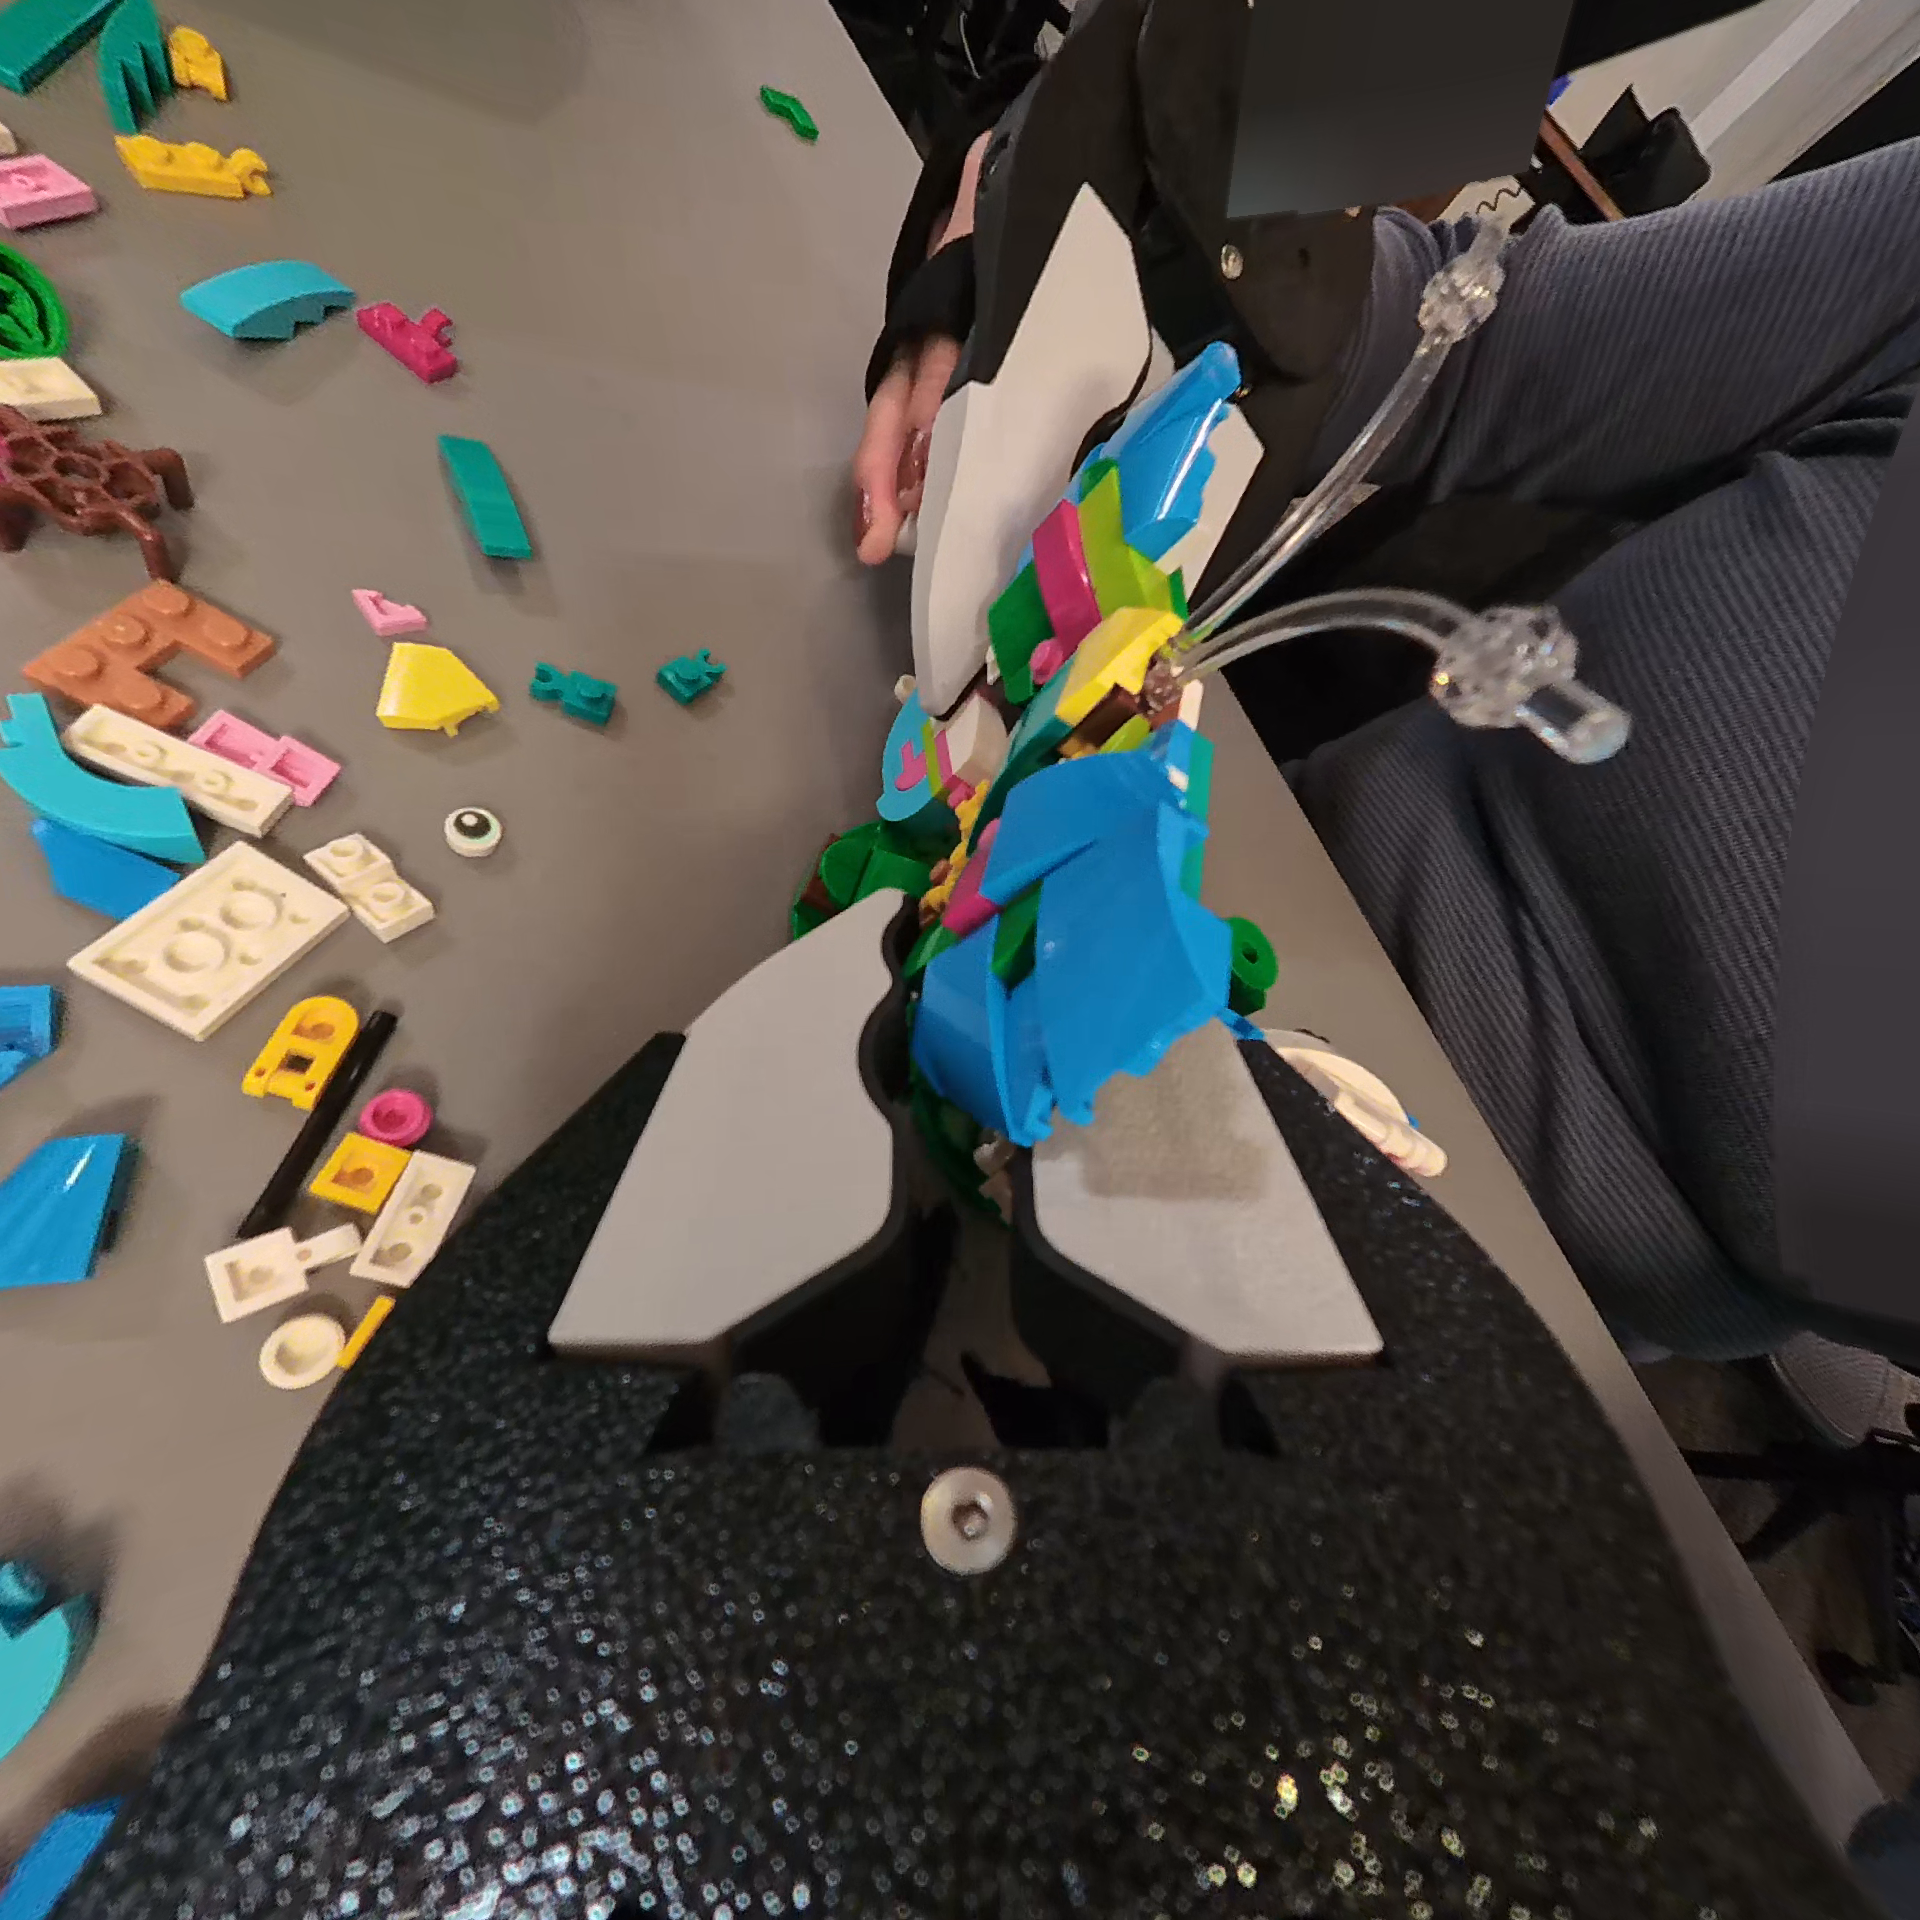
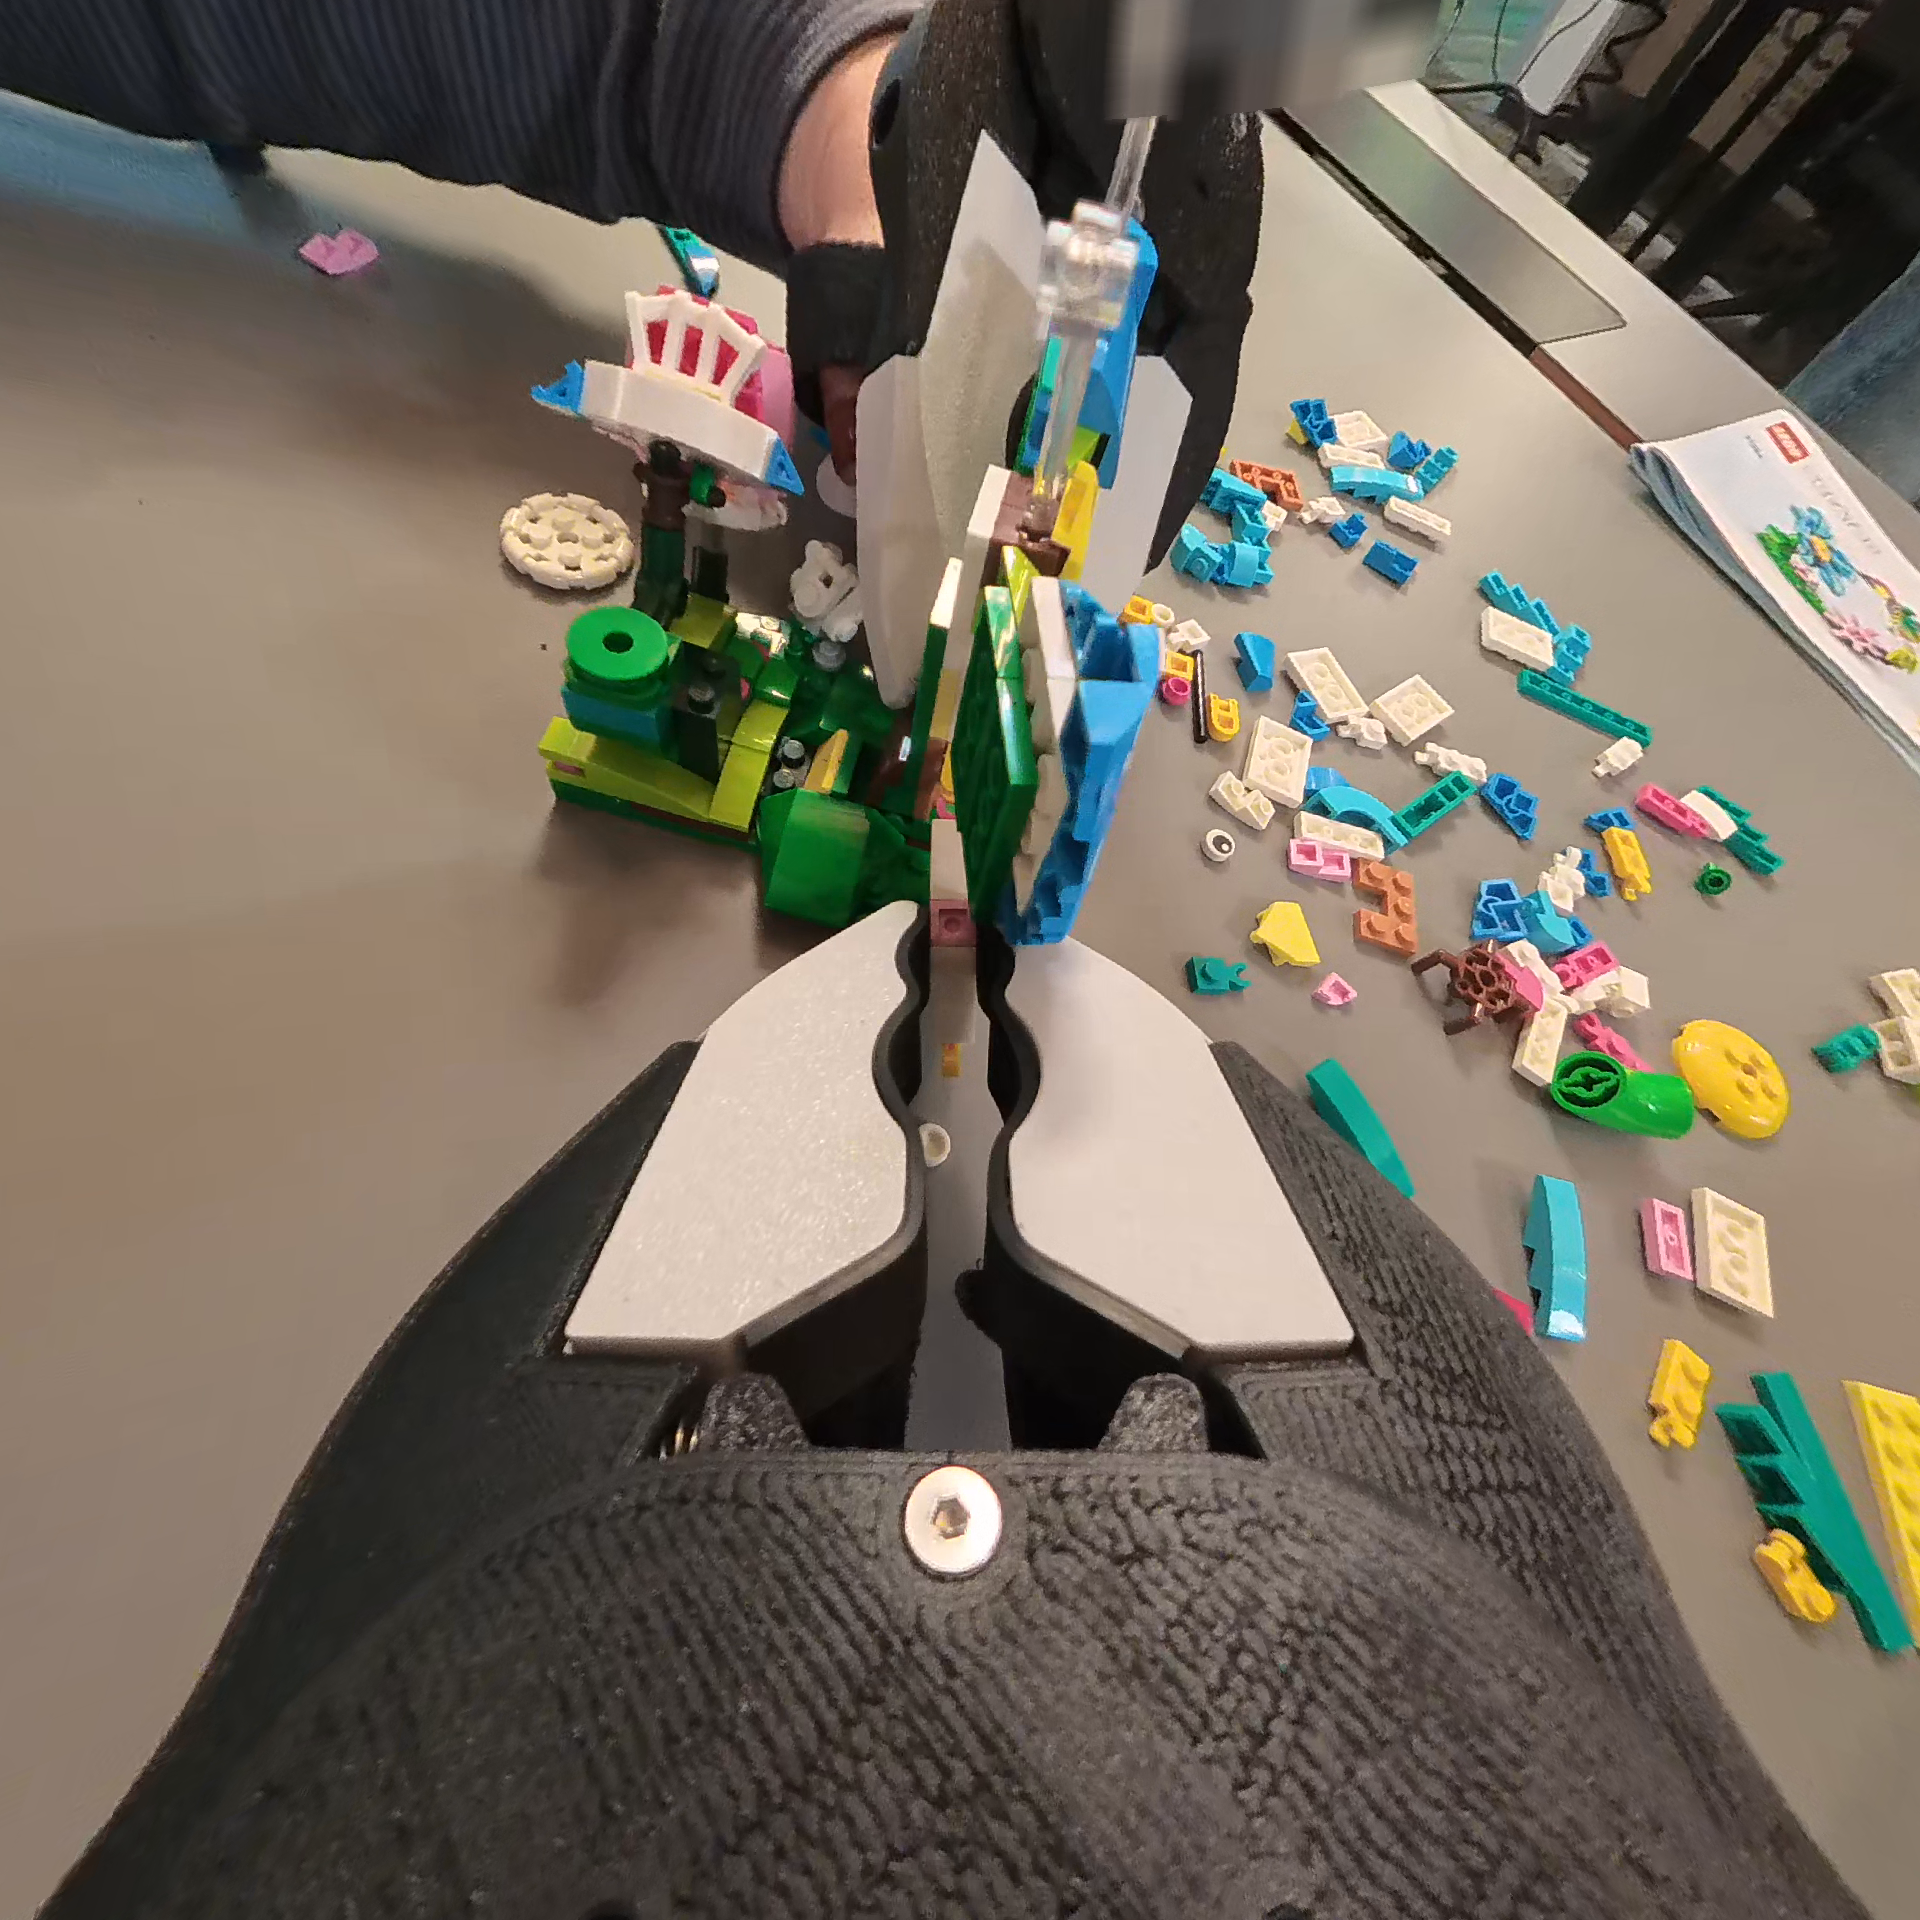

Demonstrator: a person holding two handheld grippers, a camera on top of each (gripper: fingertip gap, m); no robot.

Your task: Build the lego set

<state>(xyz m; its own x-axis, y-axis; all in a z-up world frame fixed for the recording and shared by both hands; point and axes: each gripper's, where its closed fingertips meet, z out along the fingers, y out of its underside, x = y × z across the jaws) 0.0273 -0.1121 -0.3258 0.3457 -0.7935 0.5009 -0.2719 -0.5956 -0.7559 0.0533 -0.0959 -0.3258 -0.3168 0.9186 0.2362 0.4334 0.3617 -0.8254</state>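
gripping one blue-petalled lego flower [image 1: 1081,935] from opposite ends — left gripper [image 1: 961,1023] and right gripper [image 2: 961,935].

both clench it above the grey table's [image 2: 312,935] near edge — loose bricks [image 2: 1455,790] scattered nearby.

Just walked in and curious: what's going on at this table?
A person is building a lego set with two handheld grippers. The left gripper and right gripper both clamp a blue flower from opposite ends, above the green base. Loose pieces and the booklet lie on the table.

Grey table [image 2: 312,935] — dark chair [image 2: 1766,156] beyond.
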